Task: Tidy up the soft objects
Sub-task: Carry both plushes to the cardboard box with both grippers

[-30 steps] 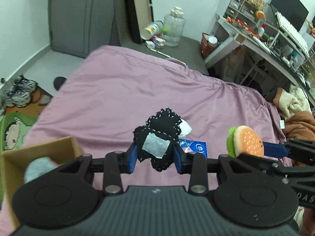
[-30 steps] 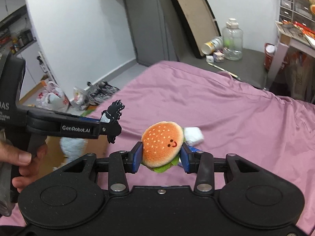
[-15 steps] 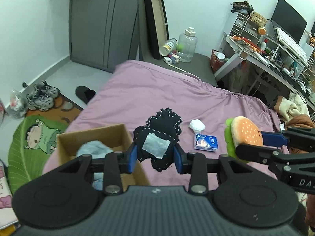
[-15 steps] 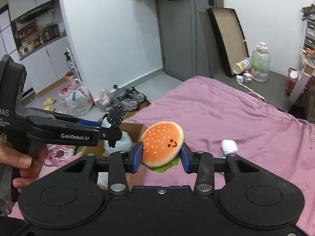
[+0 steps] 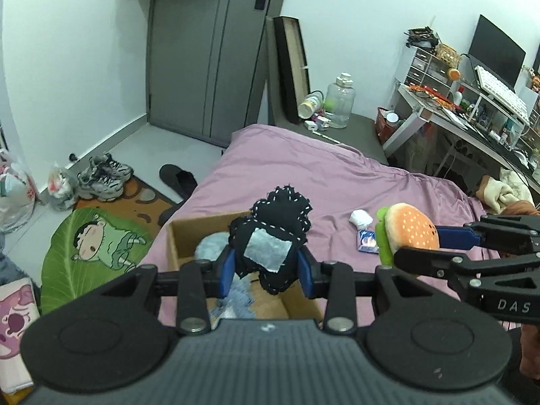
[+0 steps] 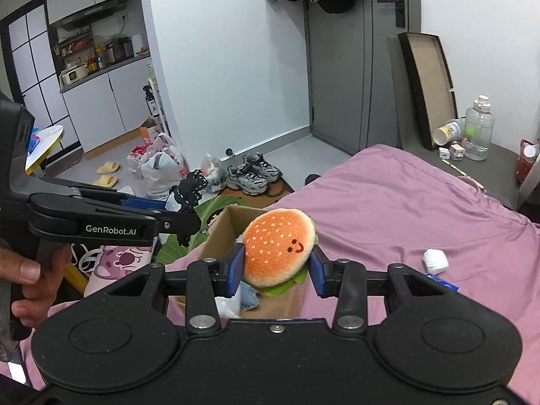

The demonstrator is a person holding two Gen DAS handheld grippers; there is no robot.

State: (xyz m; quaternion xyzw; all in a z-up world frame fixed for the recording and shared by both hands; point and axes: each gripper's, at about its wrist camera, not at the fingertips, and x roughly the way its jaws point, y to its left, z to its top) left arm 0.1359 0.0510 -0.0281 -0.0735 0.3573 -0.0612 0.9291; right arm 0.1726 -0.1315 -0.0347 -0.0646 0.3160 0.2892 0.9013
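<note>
Two grippers in play, both loaded, both hanging over an open cardboard box (image 5: 175,236) that sits at the bed's near-left corner on the purple bedsheet (image 5: 303,175). Inside the box: a pale blue fluffy soft item (image 5: 211,248), partly hidden behind the left gripper's load. On the sheet to the right of the box lie a small white wad (image 5: 360,217) and, just beside it, a blue packet (image 5: 368,241). Floor left of the bed: green cartoon rug (image 5: 94,239), grey sneakers (image 5: 104,175), black slipper (image 5: 177,177). Cluttered desk (image 5: 472,114) on the far right.

Left gripper (image 5: 266,266) pinches a black fabric toy (image 5: 273,233) between its blue pads: ragged outline, white dashed stitching round the edge, grey-white square patch on front. It blocks the view of the box middle.

Right gripper (image 6: 276,271) clamps a plush burger (image 6: 278,246): orange bun, white seed dots, small smiling face, green lettuce fringe below. It hangs above the box's right side.
</note>
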